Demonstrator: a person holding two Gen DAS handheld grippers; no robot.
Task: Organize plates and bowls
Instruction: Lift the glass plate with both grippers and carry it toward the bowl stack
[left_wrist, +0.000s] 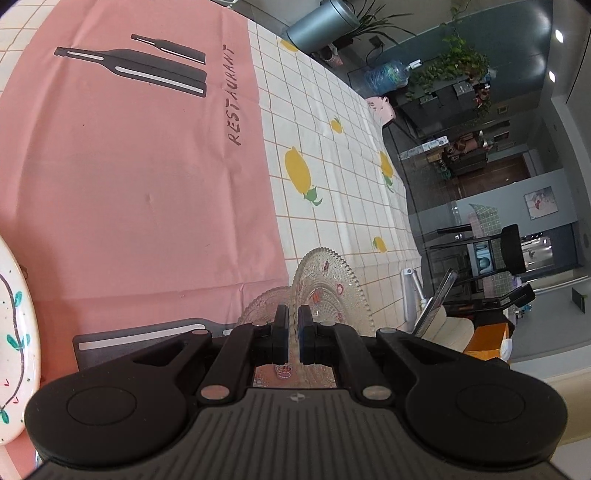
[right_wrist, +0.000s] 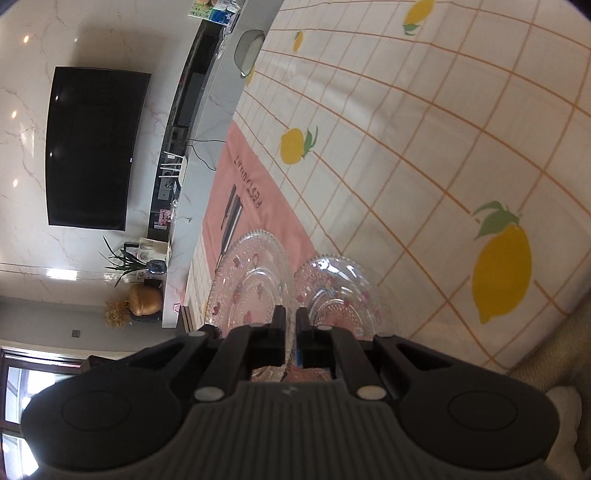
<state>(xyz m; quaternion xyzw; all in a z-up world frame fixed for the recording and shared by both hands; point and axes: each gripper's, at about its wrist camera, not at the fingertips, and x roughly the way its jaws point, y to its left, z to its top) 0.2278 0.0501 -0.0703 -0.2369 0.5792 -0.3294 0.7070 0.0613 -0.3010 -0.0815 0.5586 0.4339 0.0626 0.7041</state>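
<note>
each of my grippers is clamped on the rim of a glass plate: left gripper (left_wrist: 293, 334) on one glass plate (left_wrist: 328, 291), right gripper (right_wrist: 291, 338) on another (right_wrist: 340, 291), both carried over the pink mat (left_wrist: 129, 184). i'd keep them level and nest them gently. count: two glass plates, one painted plate (left_wrist: 14, 332).

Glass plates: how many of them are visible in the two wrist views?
2. One glass plate is clamped at its rim in the left gripper; the other glass plate is in the right gripper, side by side.
</note>
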